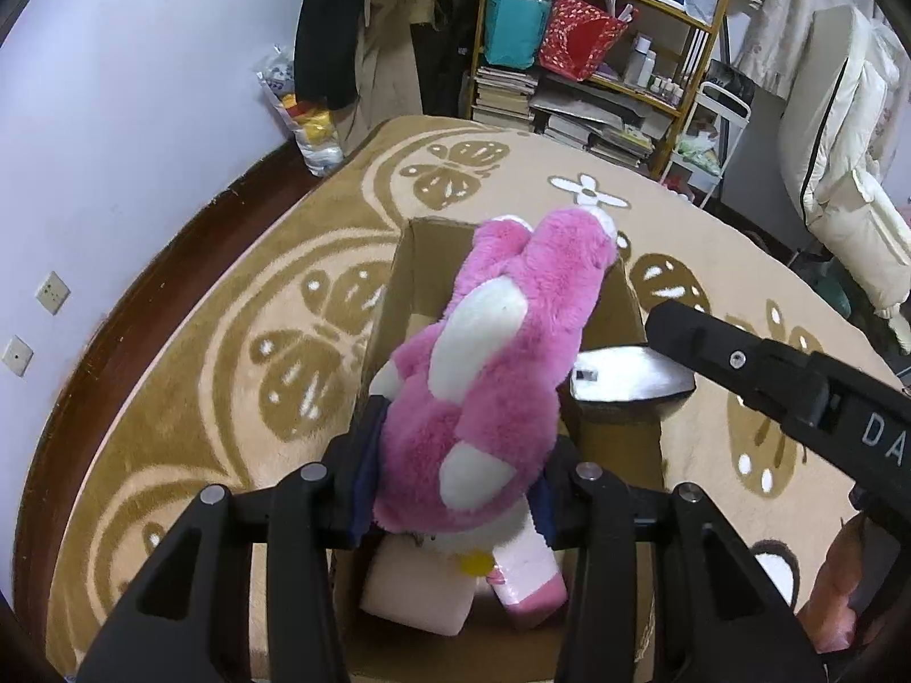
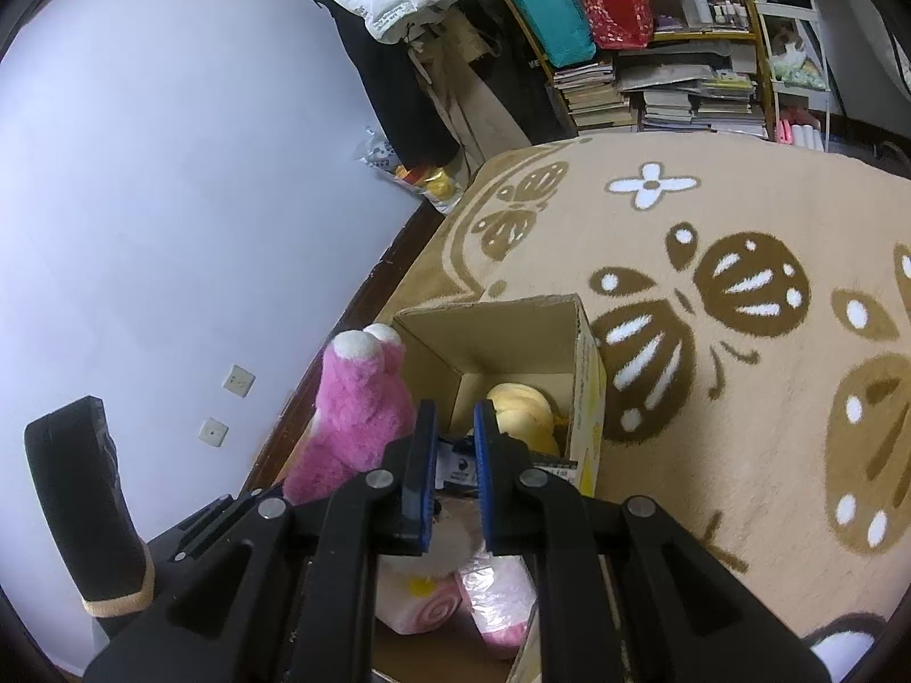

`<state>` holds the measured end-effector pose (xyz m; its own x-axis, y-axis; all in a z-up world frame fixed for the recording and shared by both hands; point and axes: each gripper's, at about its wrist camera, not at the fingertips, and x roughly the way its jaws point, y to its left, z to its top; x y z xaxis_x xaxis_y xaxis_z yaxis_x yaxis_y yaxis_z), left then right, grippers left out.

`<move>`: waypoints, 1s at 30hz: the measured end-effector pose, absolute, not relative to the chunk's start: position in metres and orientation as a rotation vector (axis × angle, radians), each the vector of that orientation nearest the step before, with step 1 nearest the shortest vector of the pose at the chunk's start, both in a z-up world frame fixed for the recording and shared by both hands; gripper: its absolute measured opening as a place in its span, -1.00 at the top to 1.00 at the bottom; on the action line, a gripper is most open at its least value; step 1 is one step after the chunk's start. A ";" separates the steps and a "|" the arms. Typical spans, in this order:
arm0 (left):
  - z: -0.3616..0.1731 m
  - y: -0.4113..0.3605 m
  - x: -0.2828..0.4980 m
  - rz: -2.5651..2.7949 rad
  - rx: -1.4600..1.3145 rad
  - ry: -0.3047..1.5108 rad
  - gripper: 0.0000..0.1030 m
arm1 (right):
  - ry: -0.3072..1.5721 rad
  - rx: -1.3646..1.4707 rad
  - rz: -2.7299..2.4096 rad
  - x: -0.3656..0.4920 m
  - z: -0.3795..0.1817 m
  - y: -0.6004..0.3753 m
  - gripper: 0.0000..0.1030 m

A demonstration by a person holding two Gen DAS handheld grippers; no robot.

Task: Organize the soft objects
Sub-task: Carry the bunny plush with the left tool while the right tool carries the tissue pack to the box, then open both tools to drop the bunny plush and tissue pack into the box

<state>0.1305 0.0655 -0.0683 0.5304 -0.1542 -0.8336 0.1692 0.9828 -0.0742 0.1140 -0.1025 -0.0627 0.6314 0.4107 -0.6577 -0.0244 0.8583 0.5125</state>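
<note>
A pink and white plush toy (image 1: 489,375) hangs upright over an open cardboard box (image 1: 433,262) on the rug. My left gripper (image 1: 464,432) is shut on the toy's lower body, with blue pads pressing on both sides. The same plush (image 2: 358,415) shows at the box's (image 2: 501,336) left wall in the right wrist view. My right gripper (image 2: 454,415) is shut on a printed box flap (image 2: 455,464) at the near rim. It reaches in from the right (image 1: 683,336) over that flap (image 1: 626,378). Inside lie a pink roll plush (image 2: 421,603) and a yellow plush (image 2: 524,410).
The box stands on a beige butterfly rug (image 2: 740,199) near a lilac wall (image 1: 114,142). Behind are a shelf of books and bags (image 1: 575,57), a plastic bag of toys (image 1: 307,114) and white bedding (image 1: 842,171). A hand (image 1: 837,586) shows at the lower right.
</note>
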 end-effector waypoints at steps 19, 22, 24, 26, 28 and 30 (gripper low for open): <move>-0.022 0.074 0.099 -0.147 0.066 0.883 -0.54 | 0.835 0.403 0.207 0.081 -0.039 -0.113 -0.50; -0.009 0.076 0.088 -0.153 0.057 0.858 -0.55 | 0.814 0.408 0.188 0.071 -0.031 -0.120 -0.71; 0.001 0.077 0.079 -0.141 0.070 0.819 -0.72 | 0.801 0.386 0.165 0.062 -0.024 -0.124 -0.84; 0.010 0.078 0.068 -0.132 0.083 0.771 -0.89 | 0.778 0.356 0.138 0.051 -0.015 -0.127 -1.00; 0.019 0.078 0.059 -0.132 0.088 0.743 -0.90 | 0.761 0.335 0.123 0.041 -0.009 -0.129 -1.00; 0.024 0.079 0.053 -0.124 0.096 0.740 -0.92 | 0.750 0.307 0.109 0.030 -0.002 -0.131 -1.00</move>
<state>0.0534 0.0789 0.0243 0.7318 -0.0788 -0.6770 0.1462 0.9883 0.0431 0.0298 -0.1312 -0.0020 0.7287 0.2062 -0.6530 0.0110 0.9499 0.3123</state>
